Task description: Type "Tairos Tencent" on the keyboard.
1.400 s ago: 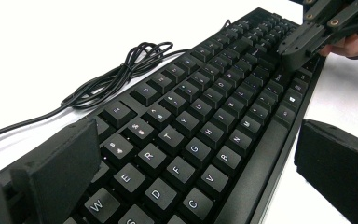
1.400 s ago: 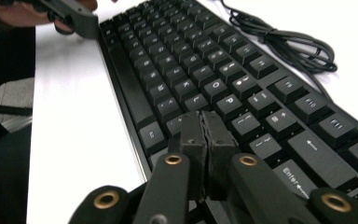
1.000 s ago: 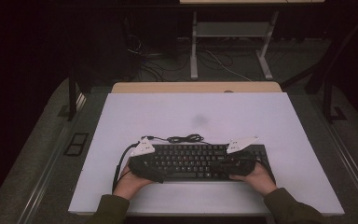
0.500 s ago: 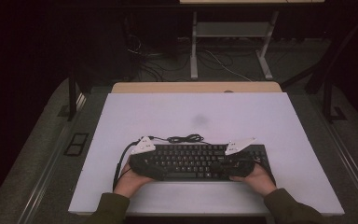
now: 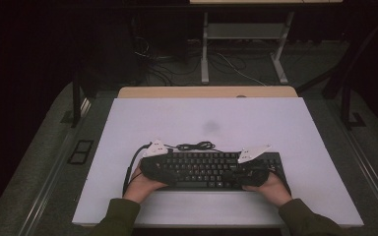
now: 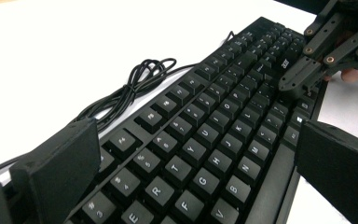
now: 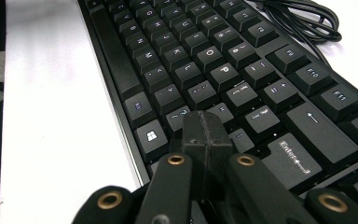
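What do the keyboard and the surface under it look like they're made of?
The keyboard looks like matte black plastic: moulded keycaps with printed white legends, faint sheen on the frame. The table top looks like a smooth, matte white board, perhaps laminate; its material is unclear.

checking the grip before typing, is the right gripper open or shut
Shut. In the right gripper view the right gripper has its two pads pressed together with nothing between them, over the keyboard.

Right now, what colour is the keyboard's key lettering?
White, on the black keyboard; the right gripper view shows it best.
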### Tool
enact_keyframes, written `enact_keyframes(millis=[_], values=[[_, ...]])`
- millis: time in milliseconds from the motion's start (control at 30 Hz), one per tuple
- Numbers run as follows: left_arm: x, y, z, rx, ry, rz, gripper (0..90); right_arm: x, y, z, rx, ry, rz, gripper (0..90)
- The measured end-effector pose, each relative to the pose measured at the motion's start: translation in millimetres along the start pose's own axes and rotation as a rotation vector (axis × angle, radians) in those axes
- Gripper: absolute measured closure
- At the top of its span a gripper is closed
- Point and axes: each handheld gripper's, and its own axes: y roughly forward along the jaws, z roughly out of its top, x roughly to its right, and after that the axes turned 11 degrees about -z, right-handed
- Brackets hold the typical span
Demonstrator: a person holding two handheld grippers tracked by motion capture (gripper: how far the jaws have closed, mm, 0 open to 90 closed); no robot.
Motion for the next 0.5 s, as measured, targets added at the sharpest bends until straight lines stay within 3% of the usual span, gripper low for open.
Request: enact_keyframes(millis=[333,500], values=[[-4.4,10.7,11.4,0.008,0.006,-0.011,0.5,0.6,-0.3,-0.2,-0.001,0.004,0.004,89.3],[-6.4,13.4,14.0,0.008,0.012,-0.013,6.1,1.3,-0.7,-0.8,0.000,0.007,0.004,89.3]])
